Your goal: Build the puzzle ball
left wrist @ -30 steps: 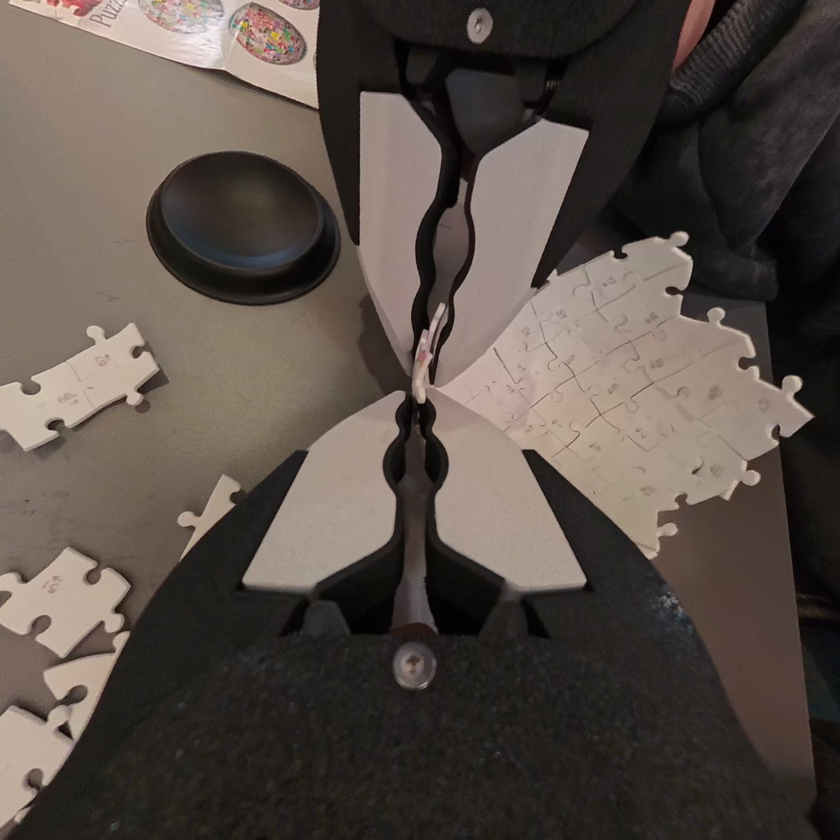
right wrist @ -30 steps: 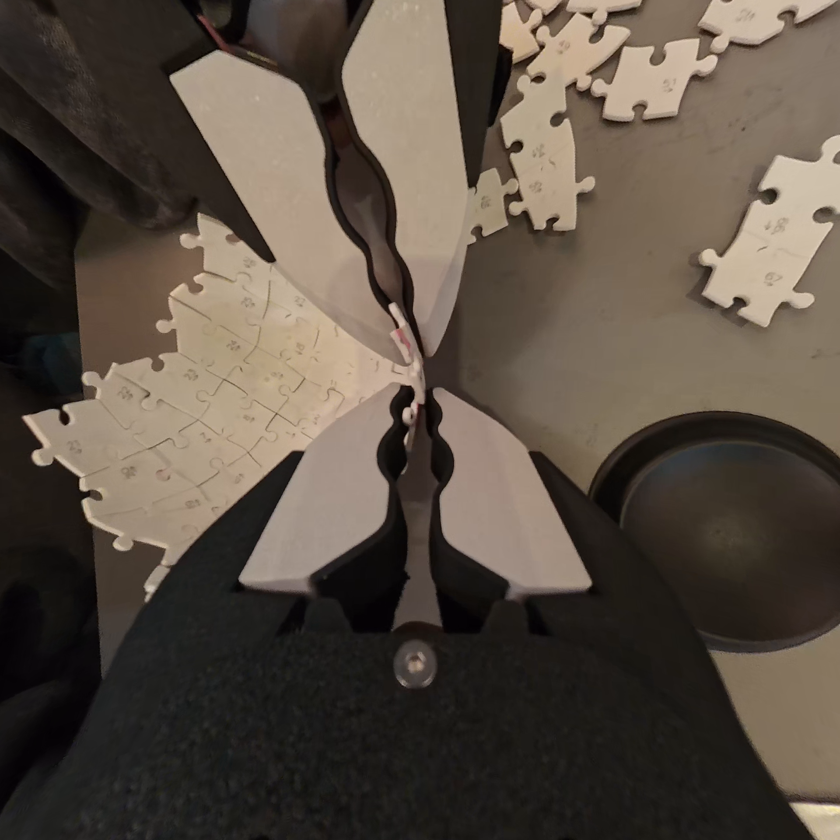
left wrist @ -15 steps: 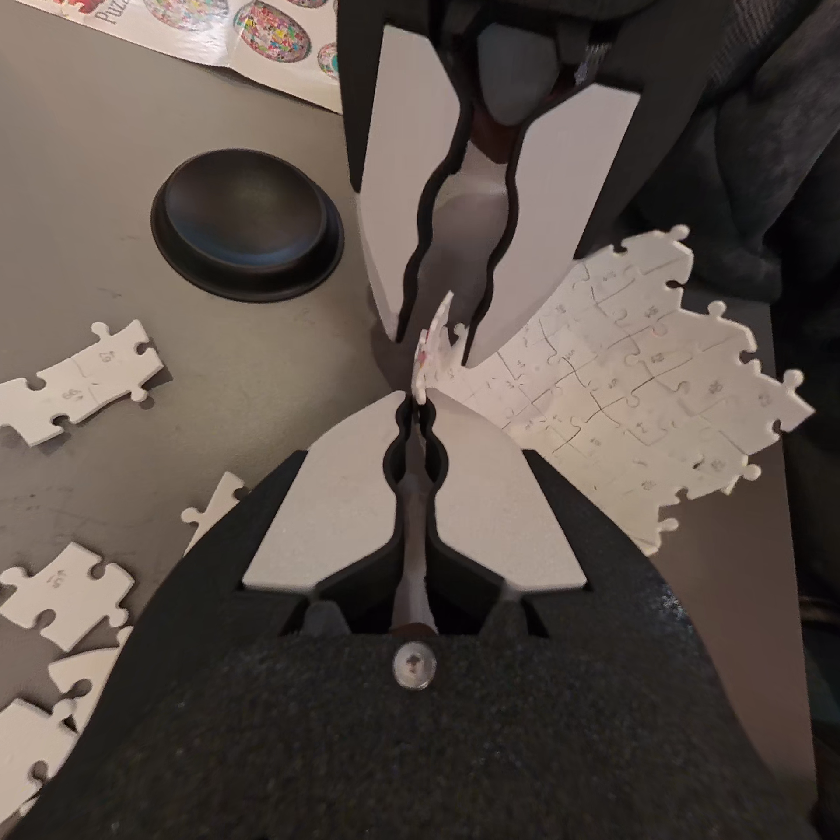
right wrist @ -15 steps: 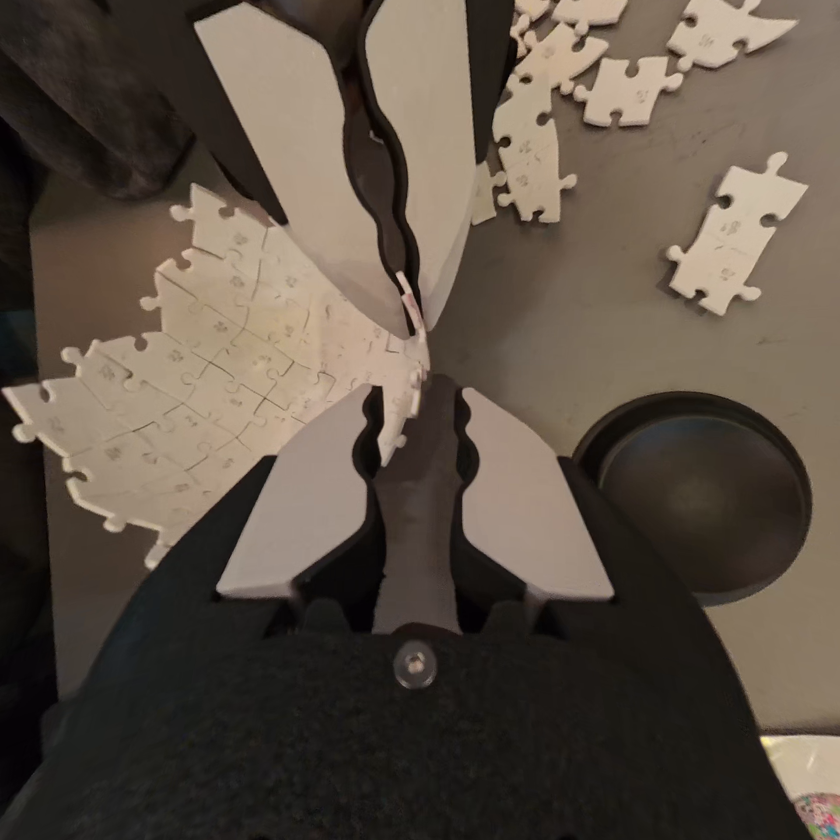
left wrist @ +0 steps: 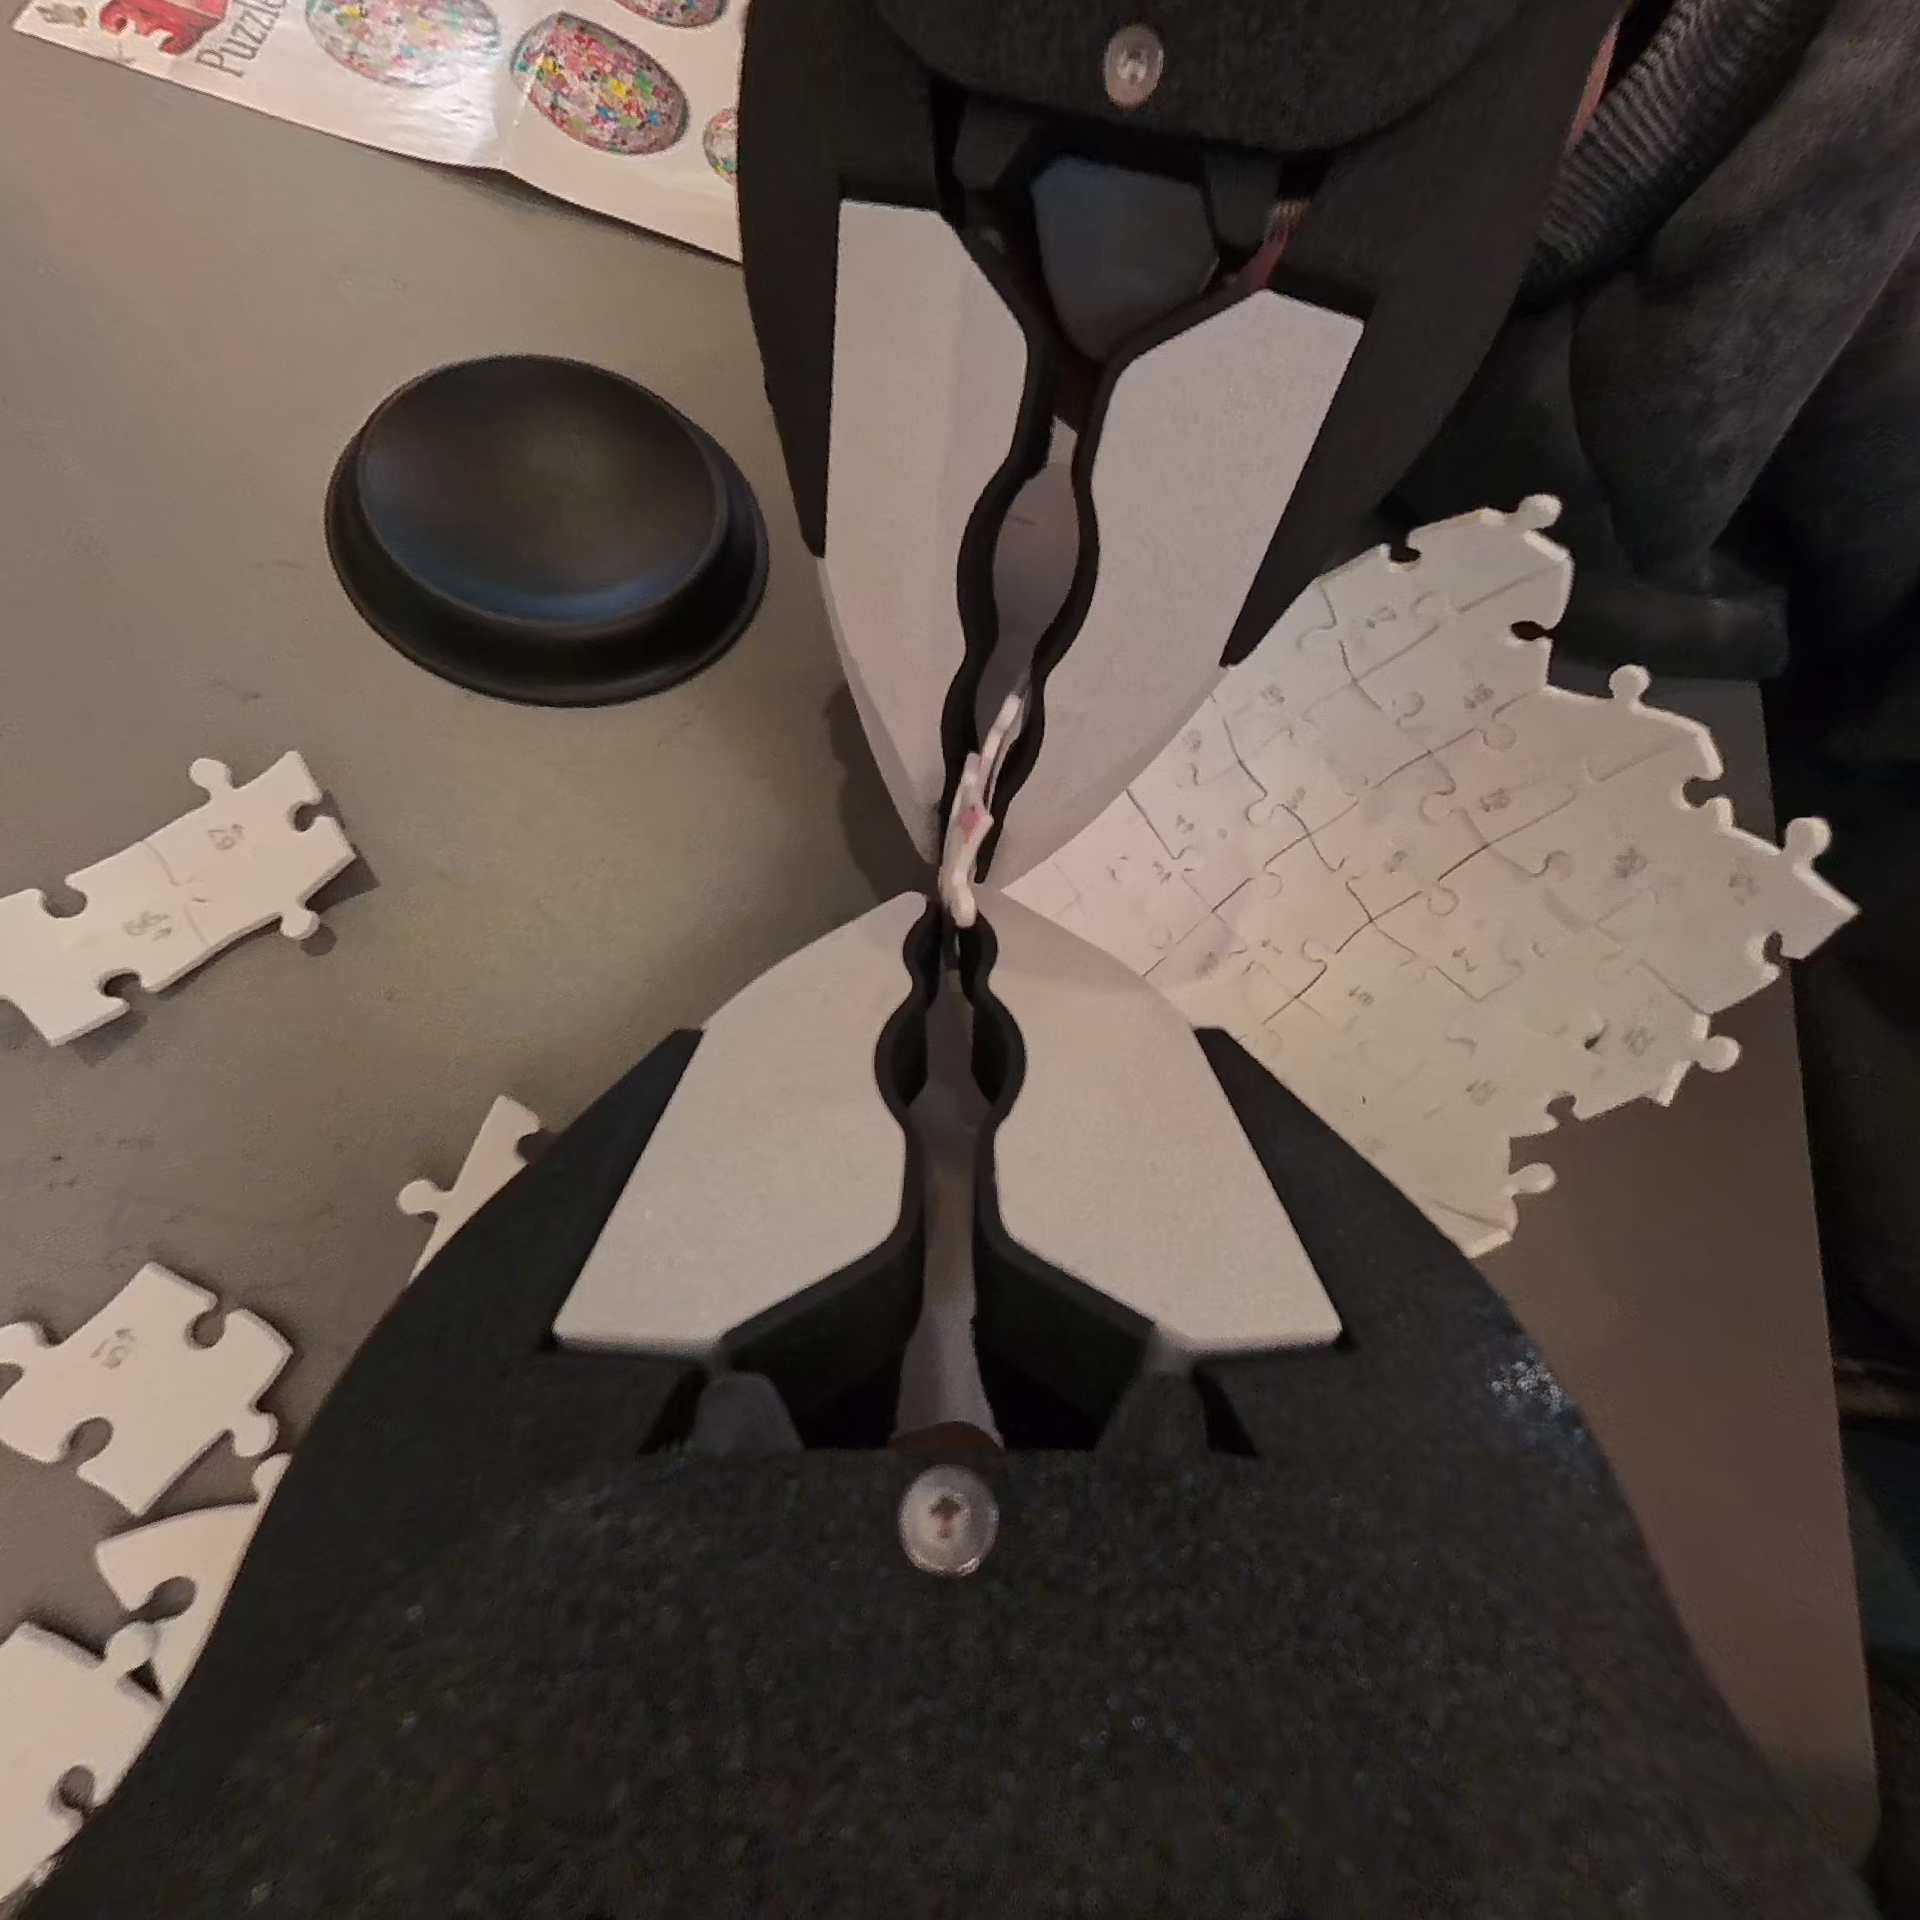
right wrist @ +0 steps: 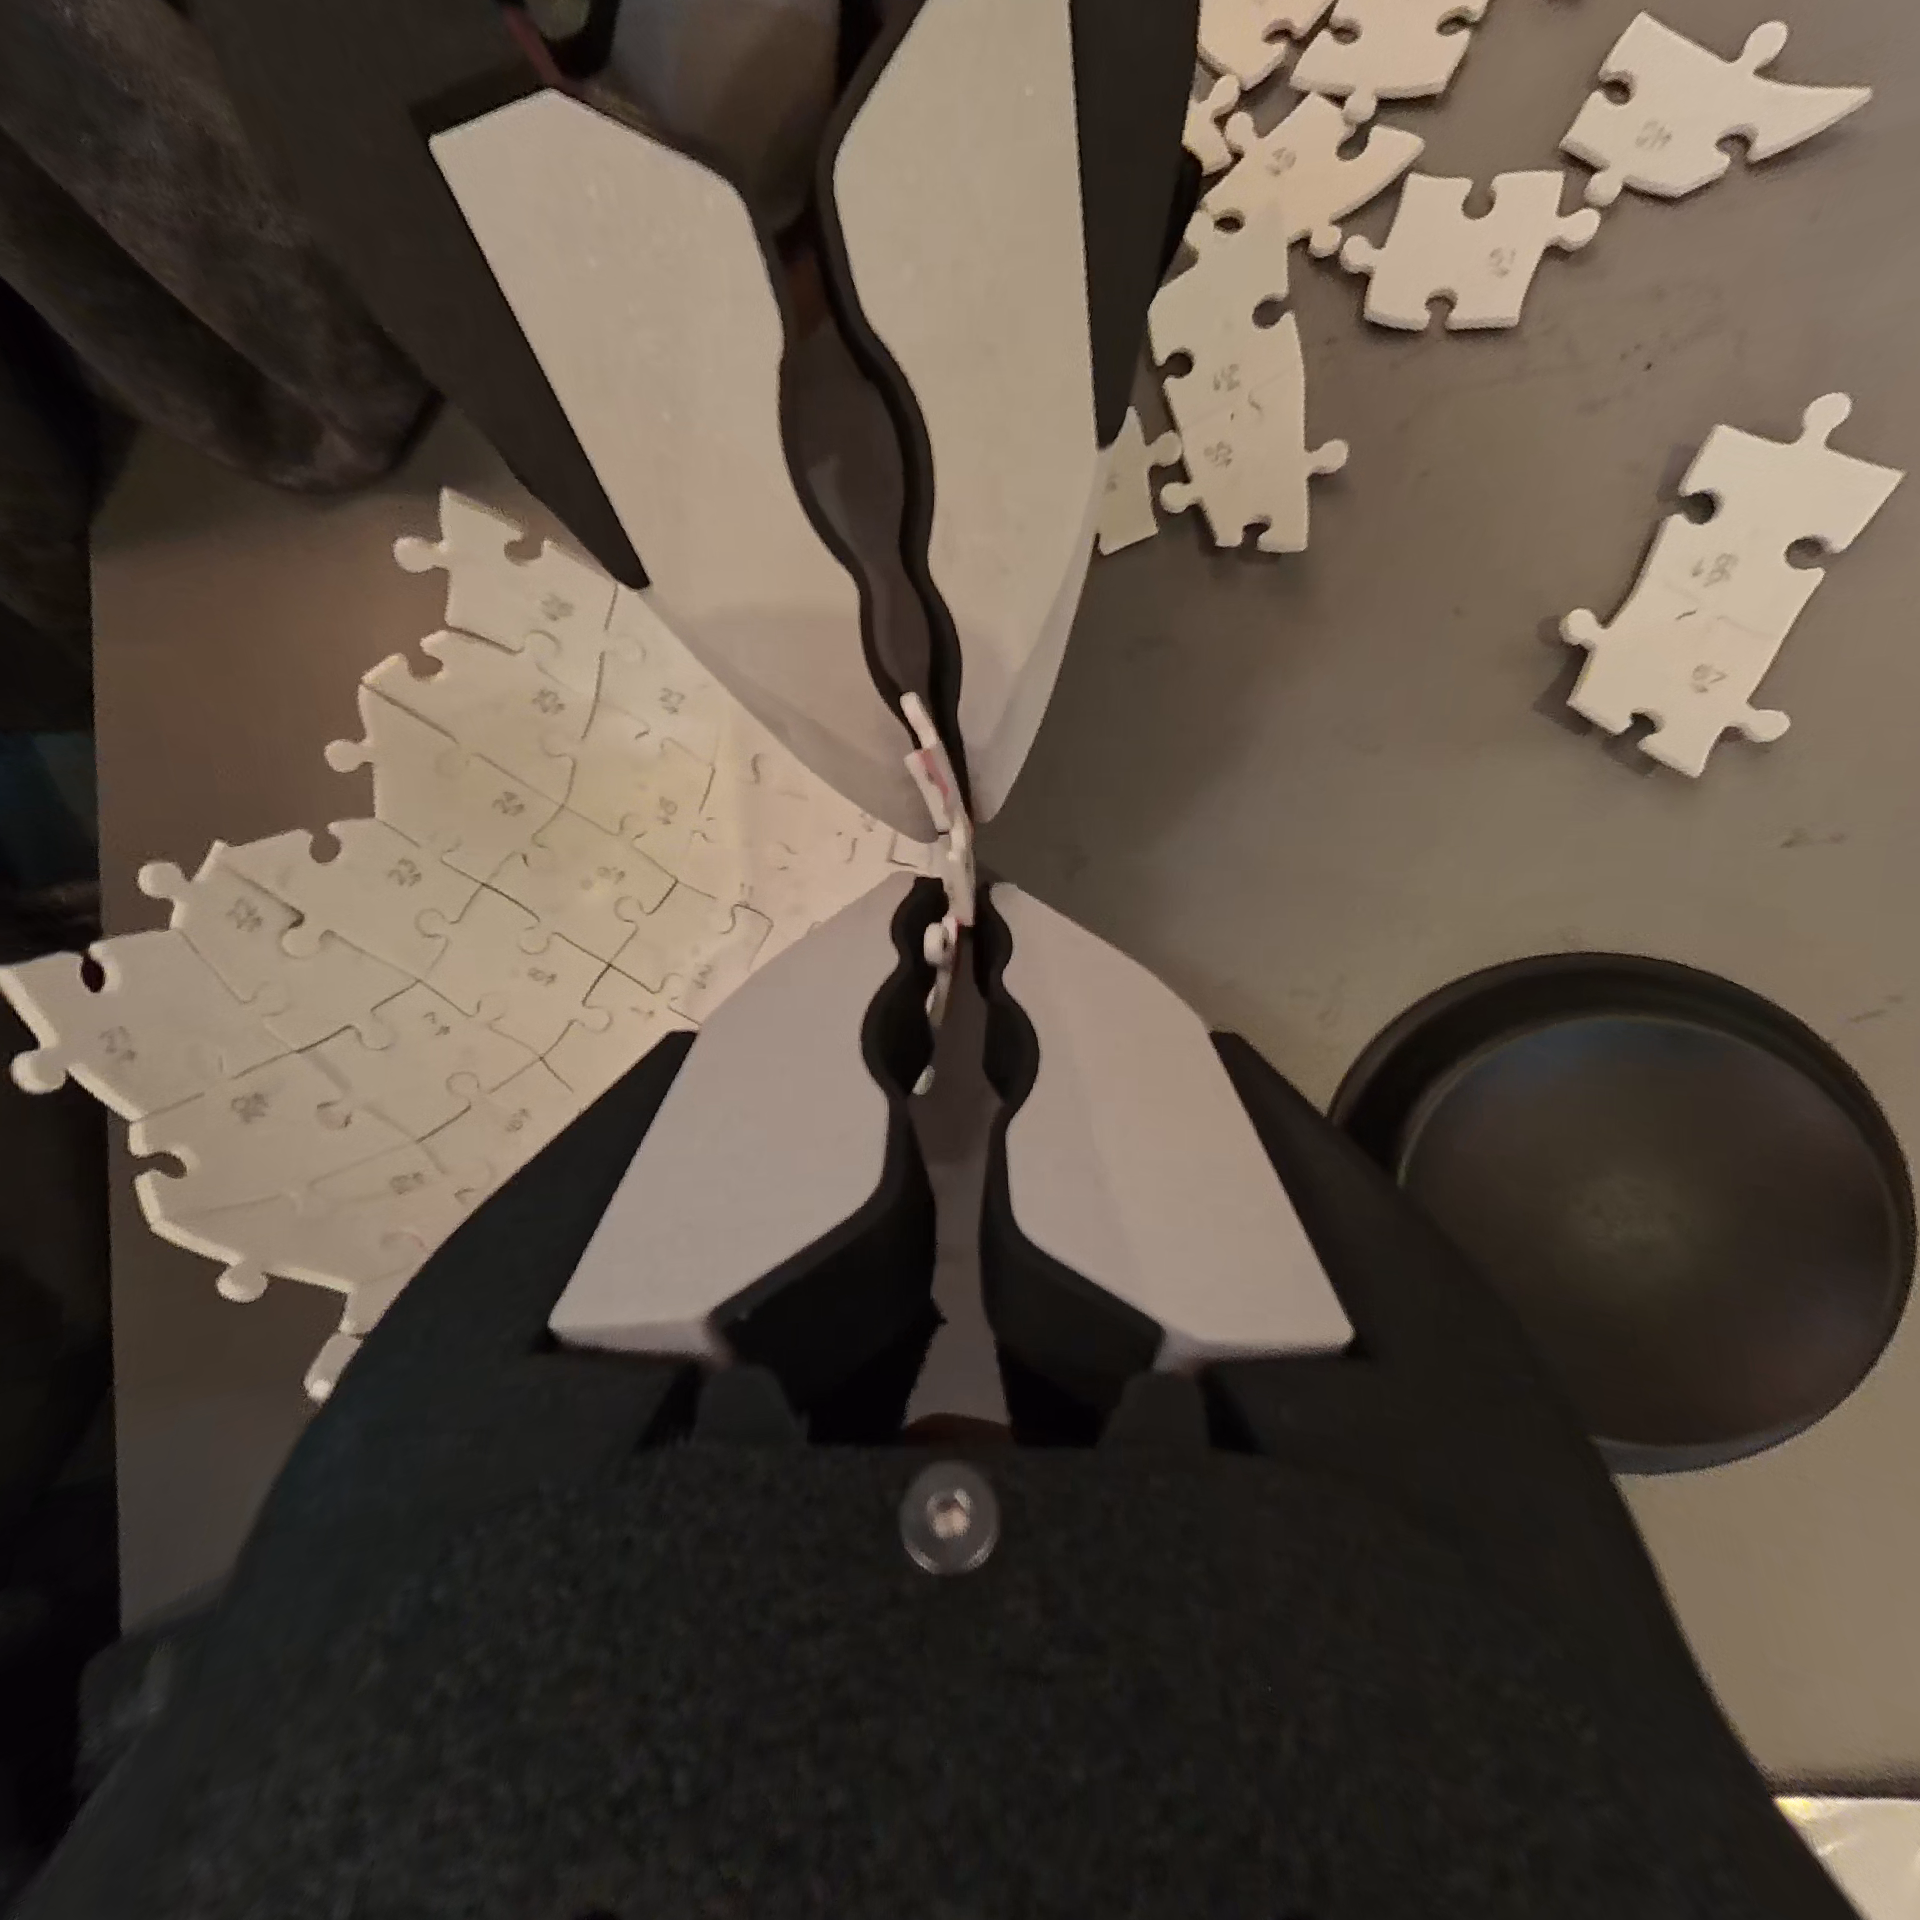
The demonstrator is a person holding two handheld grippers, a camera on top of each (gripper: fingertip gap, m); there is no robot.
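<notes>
the left gripper and the right gripper meet tip to tip above the grey desk, both with fingers drawn narrow and pinching the same edge of the assembled puzzle section; that section is a curved white sheet of joined pieces, blank side with faint numbers facing the cameras, fanning out to the right in the left wrist view and to the left in the right wrist view; a thin strip of its edge with a touch of pink print stands on end between the opposing fingertips; whether the far part of the sheet rests on the desk or is lifted clear cannot be told; a round black stand with a hollow top sits on the desk, apart from the grippers; loose white puzzle pieces lie scattered flat, some joined in pairs; a printed leaflet with colourful ball pictures lies at the far edge of the desk; a dark sleeve shows behind the right gripper.
</notes>
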